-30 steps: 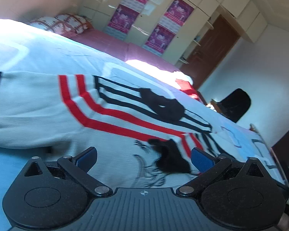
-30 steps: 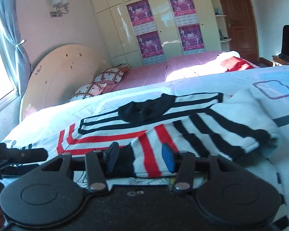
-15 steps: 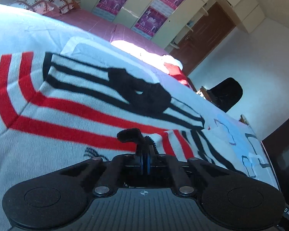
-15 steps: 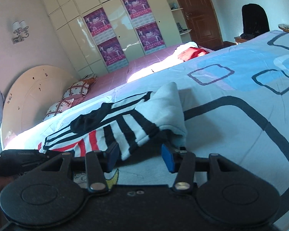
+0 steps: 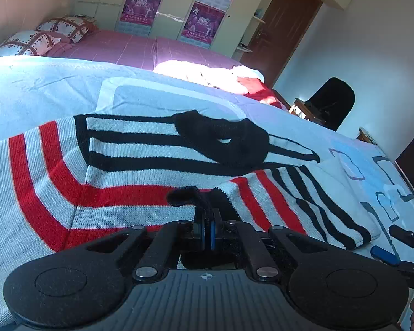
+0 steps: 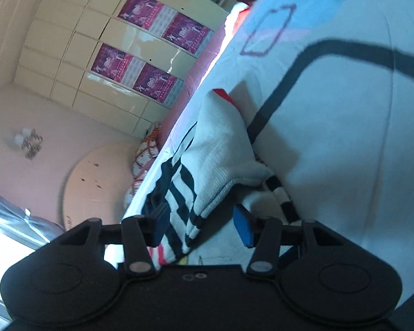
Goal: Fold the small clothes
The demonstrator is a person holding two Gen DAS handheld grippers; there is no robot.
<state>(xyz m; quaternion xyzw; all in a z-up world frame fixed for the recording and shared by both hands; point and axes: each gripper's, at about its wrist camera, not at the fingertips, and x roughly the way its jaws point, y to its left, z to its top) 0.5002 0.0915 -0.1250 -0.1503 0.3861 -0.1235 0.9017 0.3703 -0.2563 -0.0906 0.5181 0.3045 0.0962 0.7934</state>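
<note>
Now left gripper [image 5: 208,230], wide open a second ago, clamps black cuff [image 5: 183,194] of striped sweater [image 5: 140,149] lying on bed [image 6: 331,143]. Right gripper [image 6: 201,227] has just widened slightly, jaws apart astride folded sleeve [image 6: 218,151], no squeeze. Judgement: sleeve fold underway, my left side next.

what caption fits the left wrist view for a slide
Left gripper shut on a striped sweater's black trim, sweater spread on a bed.
</note>
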